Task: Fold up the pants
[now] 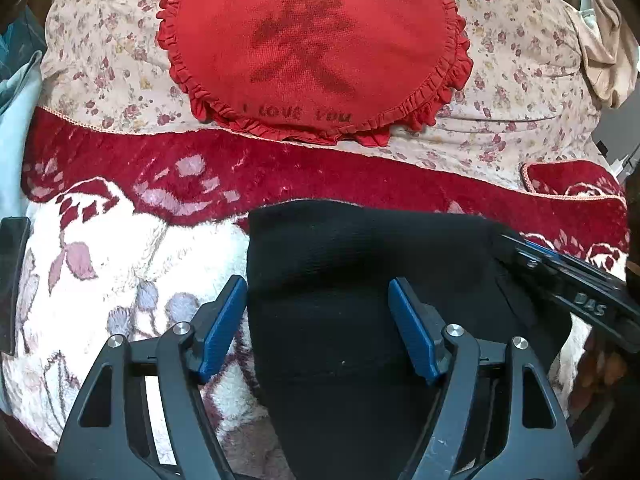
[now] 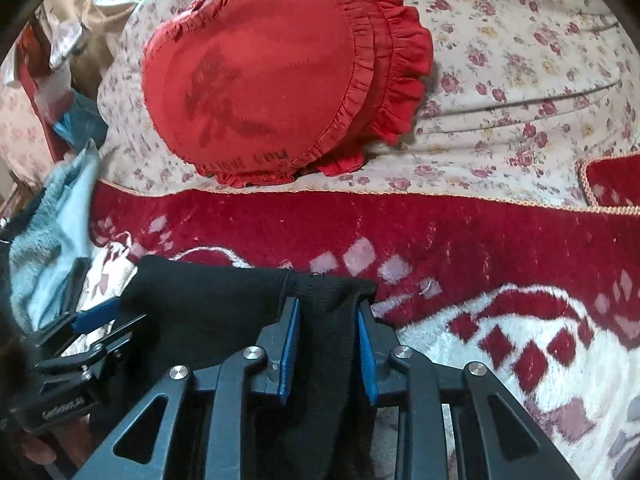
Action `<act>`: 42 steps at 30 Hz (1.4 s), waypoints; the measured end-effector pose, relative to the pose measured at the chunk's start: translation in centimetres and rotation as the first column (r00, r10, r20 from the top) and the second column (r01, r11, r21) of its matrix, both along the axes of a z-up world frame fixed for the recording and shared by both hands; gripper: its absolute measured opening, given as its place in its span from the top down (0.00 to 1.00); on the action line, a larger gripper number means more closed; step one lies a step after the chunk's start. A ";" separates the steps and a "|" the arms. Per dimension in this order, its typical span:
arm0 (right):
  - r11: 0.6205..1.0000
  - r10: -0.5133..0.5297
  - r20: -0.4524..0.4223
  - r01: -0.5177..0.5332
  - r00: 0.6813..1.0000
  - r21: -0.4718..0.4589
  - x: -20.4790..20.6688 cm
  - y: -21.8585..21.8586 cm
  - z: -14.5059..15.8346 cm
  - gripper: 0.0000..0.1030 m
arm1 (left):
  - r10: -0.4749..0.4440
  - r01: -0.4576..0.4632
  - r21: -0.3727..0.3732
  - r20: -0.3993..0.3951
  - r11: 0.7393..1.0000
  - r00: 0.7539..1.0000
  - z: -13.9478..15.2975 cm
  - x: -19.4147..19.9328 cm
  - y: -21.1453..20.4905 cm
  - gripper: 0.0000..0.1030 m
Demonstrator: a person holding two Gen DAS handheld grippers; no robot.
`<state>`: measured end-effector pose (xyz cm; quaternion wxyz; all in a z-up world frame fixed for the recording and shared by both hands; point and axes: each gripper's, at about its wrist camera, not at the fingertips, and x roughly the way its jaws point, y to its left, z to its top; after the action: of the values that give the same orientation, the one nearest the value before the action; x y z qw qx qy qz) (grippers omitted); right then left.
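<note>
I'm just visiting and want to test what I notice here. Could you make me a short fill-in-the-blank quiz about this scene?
1. The pants lying on the blanket are ____ in colour.
2. The ruffled cushion behind them is ____.
3. The pads of the left gripper are ____ in colour.
4. English words stitched on the cushion read "I ____ YOU".

Missing words: black; red; blue; LOVE

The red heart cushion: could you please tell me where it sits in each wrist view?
Left wrist: red heart cushion at top centre, on the floral sheet.
Right wrist: the cushion sits upper left of centre.
Shared landmark: the black pants at the bottom.
</note>
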<state>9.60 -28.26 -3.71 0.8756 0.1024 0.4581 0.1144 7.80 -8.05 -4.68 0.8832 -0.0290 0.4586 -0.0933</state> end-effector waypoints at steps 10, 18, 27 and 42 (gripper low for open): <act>0.997 0.060 0.004 -0.060 0.998 -0.046 -6.7 0.5 1.6 0.75 | -0.031 0.031 -0.042 0.011 0.999 0.999 1.0 -4.7 0.6 0.29; 0.999 0.052 0.003 -0.052 0.999 0.010 -8.2 -0.9 0.4 0.72 | -0.040 0.033 -0.116 -0.060 0.993 0.997 -1.2 -5.4 1.0 0.26; 0.984 0.010 -0.022 -0.006 1.000 0.180 -6.0 -3.2 -0.6 0.52 | -0.038 0.024 -0.189 -0.071 0.982 0.997 -0.2 -3.3 2.7 0.23; 0.949 0.028 -0.025 -0.019 0.999 0.313 -4.3 -2.5 -2.7 0.57 | -0.101 0.079 -0.222 -0.091 0.972 0.991 -1.2 -2.0 0.1 0.34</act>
<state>5.26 -30.76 -6.38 0.8401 0.2362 0.4480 0.1944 5.81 -7.94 -5.88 0.8451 -0.1094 0.4909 -0.1814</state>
